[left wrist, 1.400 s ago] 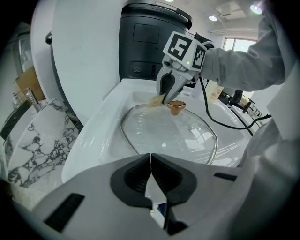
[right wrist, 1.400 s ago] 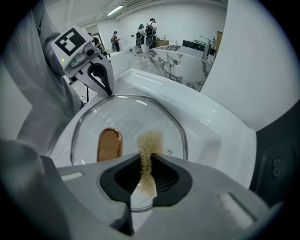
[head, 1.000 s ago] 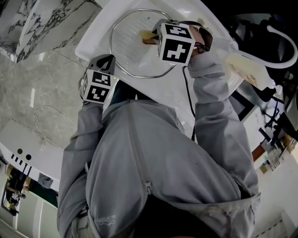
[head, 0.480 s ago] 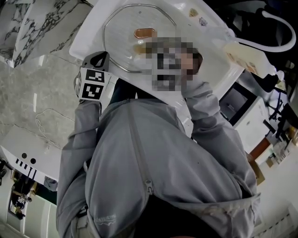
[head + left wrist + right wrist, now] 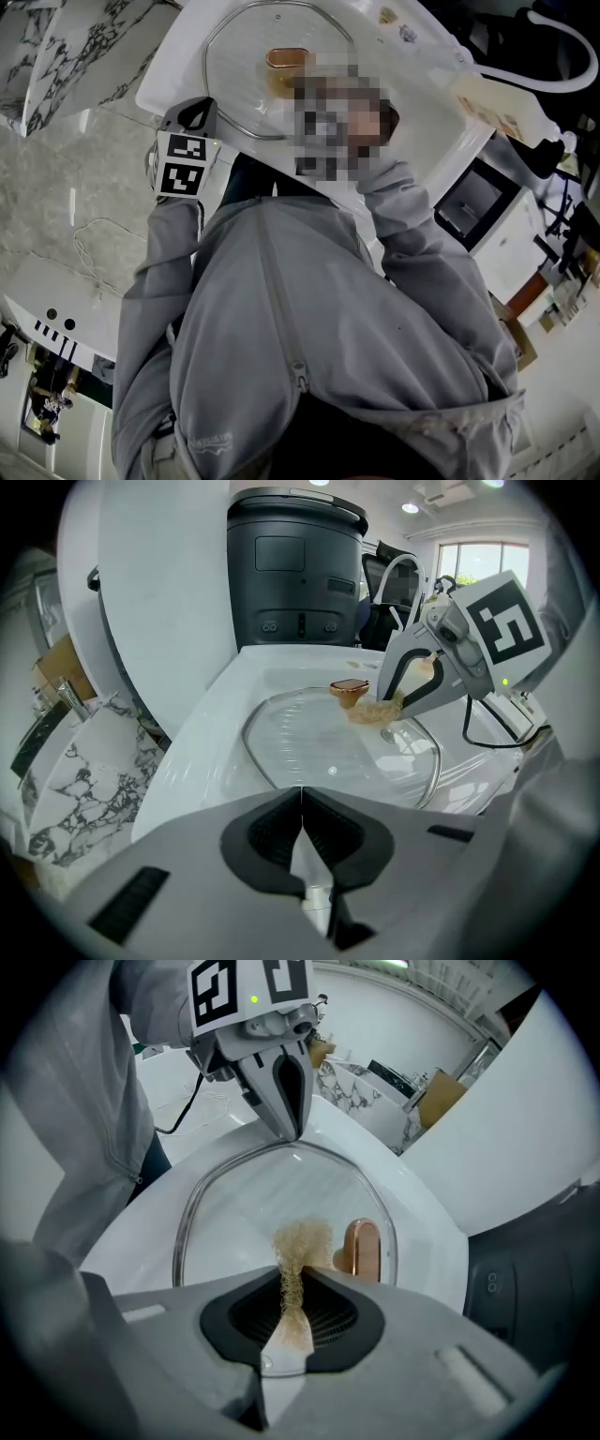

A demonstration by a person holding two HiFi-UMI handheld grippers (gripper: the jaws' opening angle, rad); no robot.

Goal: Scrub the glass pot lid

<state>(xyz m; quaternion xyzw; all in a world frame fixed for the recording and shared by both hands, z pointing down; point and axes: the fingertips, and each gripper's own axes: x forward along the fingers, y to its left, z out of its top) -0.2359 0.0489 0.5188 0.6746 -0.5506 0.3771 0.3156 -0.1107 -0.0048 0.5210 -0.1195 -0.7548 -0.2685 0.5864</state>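
The glass pot lid [image 5: 242,80] lies in a white basin [image 5: 173,70], and its copper handle [image 5: 289,58] shows near the middle. My left gripper [image 5: 199,114] is shut on the lid's near rim, as the left gripper view [image 5: 300,794] and the right gripper view [image 5: 291,1124] both show. My right gripper [image 5: 292,1274] is shut on a tan mesh scrubber [image 5: 300,1239]. It points steeply down and presses the scrubber [image 5: 375,712] onto the glass [image 5: 328,752] right beside the handle [image 5: 349,688]. In the head view a mosaic patch hides the right gripper.
A dark grey appliance [image 5: 295,569] stands behind the basin. A marble-patterned panel [image 5: 66,42] lies at the left. A white curved spout [image 5: 562,42] and a tan board [image 5: 492,111] are at the right. A thin cord [image 5: 94,246] trails on the stone floor.
The right gripper has shifted down and across the lid with the scrubber. The copper handle, half covered before, now shows whole. The left gripper has kept its place on the rim.
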